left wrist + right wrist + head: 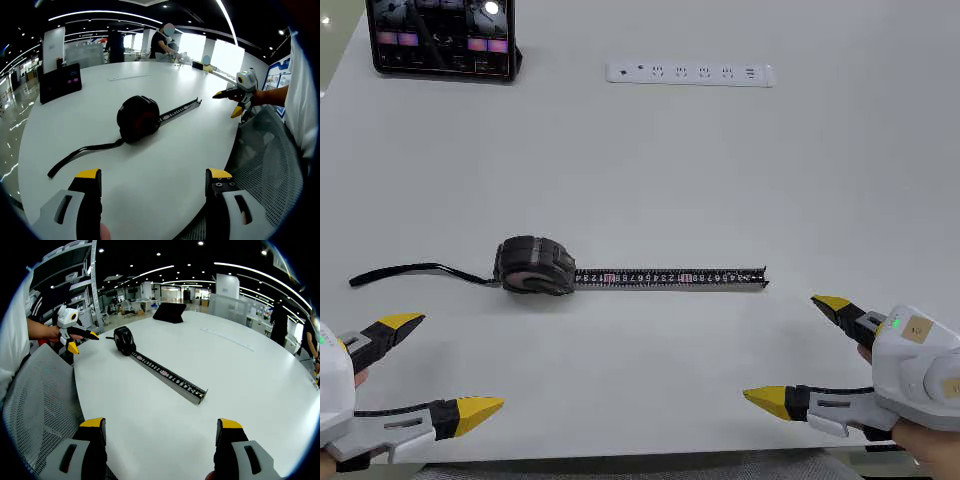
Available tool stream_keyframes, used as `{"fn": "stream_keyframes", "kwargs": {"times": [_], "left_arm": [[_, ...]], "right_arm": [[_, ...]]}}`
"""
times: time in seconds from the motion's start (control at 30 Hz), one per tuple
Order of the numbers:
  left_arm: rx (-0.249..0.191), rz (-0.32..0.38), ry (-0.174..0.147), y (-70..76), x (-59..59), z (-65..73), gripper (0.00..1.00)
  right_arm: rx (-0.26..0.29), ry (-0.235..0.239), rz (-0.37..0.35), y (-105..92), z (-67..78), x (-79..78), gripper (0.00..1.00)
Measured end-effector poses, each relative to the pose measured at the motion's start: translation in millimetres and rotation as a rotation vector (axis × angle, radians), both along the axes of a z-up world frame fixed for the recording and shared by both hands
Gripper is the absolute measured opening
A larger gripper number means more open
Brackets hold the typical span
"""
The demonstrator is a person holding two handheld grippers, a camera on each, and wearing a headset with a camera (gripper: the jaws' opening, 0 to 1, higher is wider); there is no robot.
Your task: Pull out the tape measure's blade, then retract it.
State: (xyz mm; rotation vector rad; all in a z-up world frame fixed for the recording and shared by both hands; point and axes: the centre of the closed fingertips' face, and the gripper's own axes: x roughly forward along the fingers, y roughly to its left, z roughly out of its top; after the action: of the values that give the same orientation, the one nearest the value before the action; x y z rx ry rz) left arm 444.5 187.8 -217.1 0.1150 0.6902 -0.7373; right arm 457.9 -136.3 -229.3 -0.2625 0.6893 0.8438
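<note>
Nearest in the head view, the left gripper (442, 364) and right gripper (792, 350) hang wide open and empty at the smooth white table's (650, 180) near edge. Between them lies the tape measure (533, 265): a rounded black case, its flat printed blade (670, 278) drawn out rightward, and a limp strap (415, 272) trailing left.

In the left gripper view, spread yellow-tipped jaws face the case.

In the right gripper view, parted jaws face the blade's hooked end. Retracting well probably means pinning the case and guiding the hook home slowly.
</note>
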Motion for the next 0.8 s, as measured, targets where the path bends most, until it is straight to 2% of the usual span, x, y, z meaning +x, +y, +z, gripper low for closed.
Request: {"fn": "stream_keyframes", "kwargs": {"times": [0.8], "left_arm": [[-0.01, 0.007, -0.001, -0.4, 0.0, 1.2, 0.83]], "right_arm": [[-0.009, -0.004, 0.0, -1.5, 0.7, -3.2, 0.9]]}}
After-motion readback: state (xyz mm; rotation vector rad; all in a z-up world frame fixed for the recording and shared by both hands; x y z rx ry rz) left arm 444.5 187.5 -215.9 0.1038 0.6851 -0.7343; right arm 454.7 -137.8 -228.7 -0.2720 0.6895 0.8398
